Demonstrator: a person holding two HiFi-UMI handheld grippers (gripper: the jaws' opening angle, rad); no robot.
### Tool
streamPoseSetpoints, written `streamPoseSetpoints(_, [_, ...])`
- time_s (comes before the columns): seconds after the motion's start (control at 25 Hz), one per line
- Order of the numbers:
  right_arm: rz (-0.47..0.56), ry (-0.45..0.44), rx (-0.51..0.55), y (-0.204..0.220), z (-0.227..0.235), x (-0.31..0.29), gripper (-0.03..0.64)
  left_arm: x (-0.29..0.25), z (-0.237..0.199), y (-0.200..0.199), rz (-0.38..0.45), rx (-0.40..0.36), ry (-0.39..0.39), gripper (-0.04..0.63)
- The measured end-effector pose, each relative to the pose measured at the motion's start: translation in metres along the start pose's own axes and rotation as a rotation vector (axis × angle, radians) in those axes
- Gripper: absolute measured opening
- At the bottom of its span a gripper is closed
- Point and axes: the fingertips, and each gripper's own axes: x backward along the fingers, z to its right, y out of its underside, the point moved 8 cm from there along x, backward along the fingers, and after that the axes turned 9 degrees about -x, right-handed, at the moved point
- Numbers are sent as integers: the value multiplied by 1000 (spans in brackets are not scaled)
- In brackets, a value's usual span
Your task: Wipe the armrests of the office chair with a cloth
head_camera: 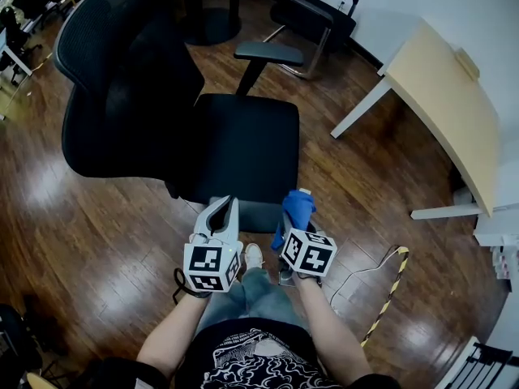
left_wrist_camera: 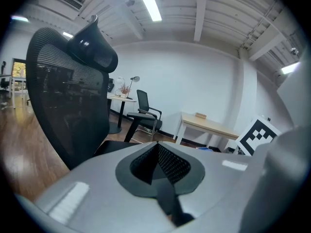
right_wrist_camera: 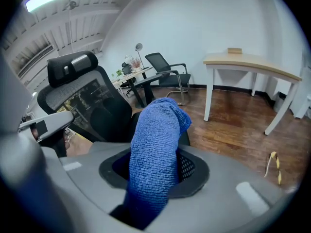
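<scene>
Wooden floor lay beneath the office chair; right hand-held gripper clamped a blue cloth, left hand-held gripper sat closed, empty.

Two grippers: left hand-held gripper, right hand-held gripper. One blue cloth. Two chairs: near office chair, far chair. One pale surface.

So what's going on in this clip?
A person stands beside a black office chair with a gripper in each hand. The right gripper is shut on a blue cloth, held over the near armrest; whether the cloth touches it isn't clear. The left gripper is alongside, fingers together and empty. Nothing is at the far armrest.
</scene>
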Motion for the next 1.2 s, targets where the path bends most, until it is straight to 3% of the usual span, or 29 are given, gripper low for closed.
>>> streamPoseSetpoints(0.56, [61, 91, -24, -8, 47, 14, 141, 5, -2, -1, 7, 19, -12, 3])
streamPoseSetpoints(0.76, [51, 47, -4, -9, 55, -2, 141, 8, -4, -1, 9, 25, -39, 3])
streamPoseSetpoints(1.2, [39, -17, 216, -48, 46, -28, 141, 6, -11, 2, 1, 49, -85, 3])
